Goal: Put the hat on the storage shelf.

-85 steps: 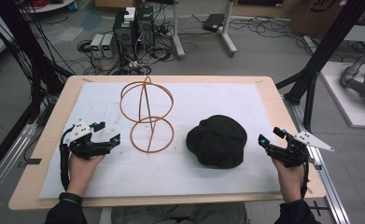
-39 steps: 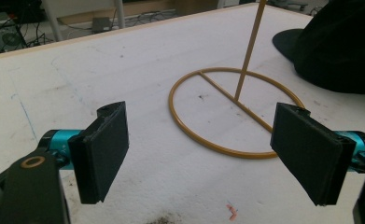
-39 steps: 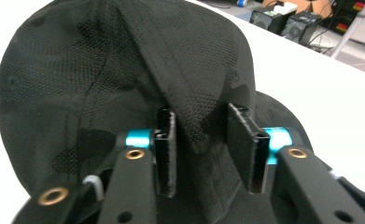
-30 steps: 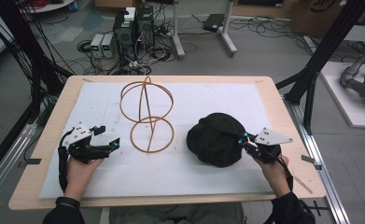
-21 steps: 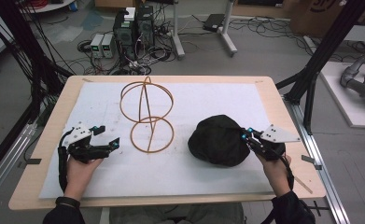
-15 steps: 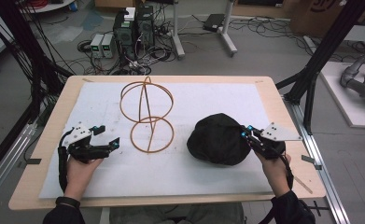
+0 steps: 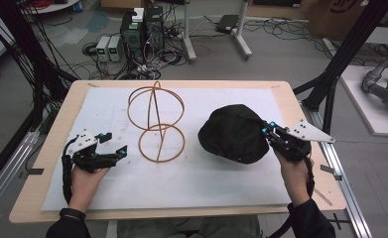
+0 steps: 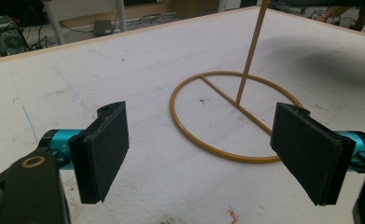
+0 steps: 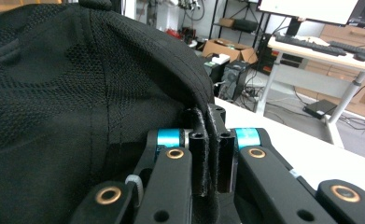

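Having crossed to the black mesh fabric cap (image 7: 233, 134), the right gripper (image 7: 270, 132) now pinches its edge, apparently ready to lift, while the left gripper (image 7: 113, 148) rests spread near the orange wire-hoop stand (image 7: 157, 121).

Black mesh cap (image 7: 233, 134) lies domed, beside wire stand (image 7: 157, 122).

We find no readable text, label, brand, number or sign in any view. A cardboard box (image 7: 348, 12) on the floor beyond the tabletop (image 7: 281, 91) carries dark printed marks at the frame's upper edge, but they are cut off and illegible.
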A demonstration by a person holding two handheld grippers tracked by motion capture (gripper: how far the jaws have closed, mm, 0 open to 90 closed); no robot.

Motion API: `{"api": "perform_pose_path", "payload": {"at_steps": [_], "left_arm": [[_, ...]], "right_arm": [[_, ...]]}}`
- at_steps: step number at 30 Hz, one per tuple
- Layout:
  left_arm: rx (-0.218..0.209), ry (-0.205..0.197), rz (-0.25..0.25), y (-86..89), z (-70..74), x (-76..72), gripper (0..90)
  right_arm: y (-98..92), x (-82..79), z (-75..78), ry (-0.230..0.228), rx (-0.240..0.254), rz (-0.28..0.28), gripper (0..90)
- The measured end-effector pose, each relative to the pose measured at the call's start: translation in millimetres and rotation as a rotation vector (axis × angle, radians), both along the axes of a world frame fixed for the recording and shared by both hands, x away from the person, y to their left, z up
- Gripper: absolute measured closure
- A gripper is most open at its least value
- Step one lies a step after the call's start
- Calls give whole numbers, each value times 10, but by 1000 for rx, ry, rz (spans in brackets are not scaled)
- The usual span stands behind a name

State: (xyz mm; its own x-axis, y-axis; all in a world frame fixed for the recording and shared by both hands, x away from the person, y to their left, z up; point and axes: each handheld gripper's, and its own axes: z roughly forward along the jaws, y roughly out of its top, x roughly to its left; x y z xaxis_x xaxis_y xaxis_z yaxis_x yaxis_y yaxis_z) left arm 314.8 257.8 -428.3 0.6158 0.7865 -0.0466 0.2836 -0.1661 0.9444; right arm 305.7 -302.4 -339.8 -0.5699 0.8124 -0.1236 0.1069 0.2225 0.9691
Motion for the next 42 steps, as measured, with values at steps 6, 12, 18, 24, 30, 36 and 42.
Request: {"api": "perform_pose_path", "payload": {"at_steps": [6, 12, 18, 24, 30, 36, 42], "left_arm": [[3, 0, -2, -2, -4, 8, 195], [5, 1, -4, -4, -5, 11, 195], [4, 0, -5, -4, -5, 10, 195], [5, 5, -7, -5, -9, 14, 195], [4, 0, -5, -4, -8, 13, 195], [2, 2, -6, 2, -10, 14, 195], [-3, -1, -4, 6, -8, 11, 195]], "right_arm": [[23, -9, 211, -17, 50, -12, 891], [84, 0, 415, -44, 99, 4, 891], [247, 25, 601, -66, 119, 30, 891], [454, 67, 795, -104, 136, 57, 890], [726, 134, 937, -130, 154, 89, 890], [1011, 198, 1008, -156, 158, 116, 891], [1318, 266, 1044, -165, 156, 139, 890]]}}
